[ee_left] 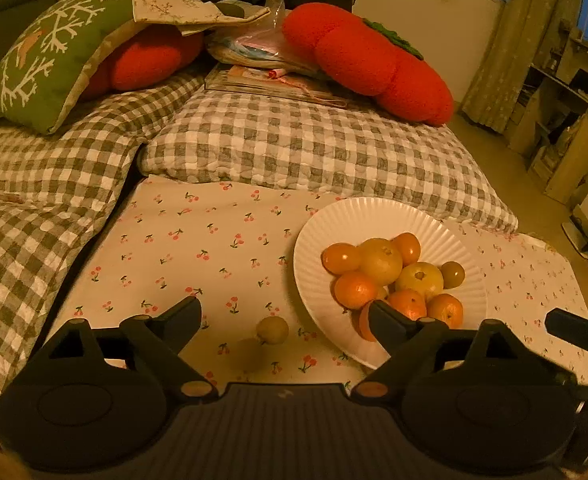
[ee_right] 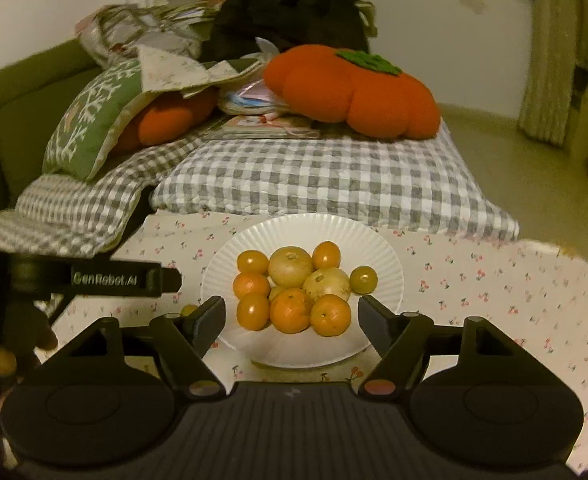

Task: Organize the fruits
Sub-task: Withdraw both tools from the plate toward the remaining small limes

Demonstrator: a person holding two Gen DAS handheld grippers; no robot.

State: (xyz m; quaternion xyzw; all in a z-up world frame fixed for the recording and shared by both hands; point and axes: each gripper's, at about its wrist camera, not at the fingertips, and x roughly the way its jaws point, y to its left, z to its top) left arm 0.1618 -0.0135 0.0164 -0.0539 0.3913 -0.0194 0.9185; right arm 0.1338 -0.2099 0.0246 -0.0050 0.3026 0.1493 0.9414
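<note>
A white ribbed paper plate [ee_left: 333, 220] [ee_right: 301, 222] sits on the cherry-print cloth and holds a pile of oranges and yellowish fruits [ee_left: 389, 276] [ee_right: 294, 292]. One small yellow-green fruit [ee_left: 272, 329] [ee_right: 188, 310] lies alone on the cloth left of the plate. My left gripper [ee_left: 282, 314] is open above the cloth; the lone fruit lies between its fingers, untouched, and its right finger overlaps the plate's near fruits. My right gripper [ee_right: 292, 312] is open in front of the plate, holding nothing. A finger [ee_right: 134, 279] of the left gripper shows at the left of the right wrist view.
Behind the cloth [ee_left: 198, 248] is a grey checked quilt [ee_left: 294, 140]. On it lie two orange pumpkin-shaped cushions [ee_left: 365, 60], a green patterned pillow [ee_left: 54, 52], books and a plastic bag. The floor, a curtain and shelves are to the right.
</note>
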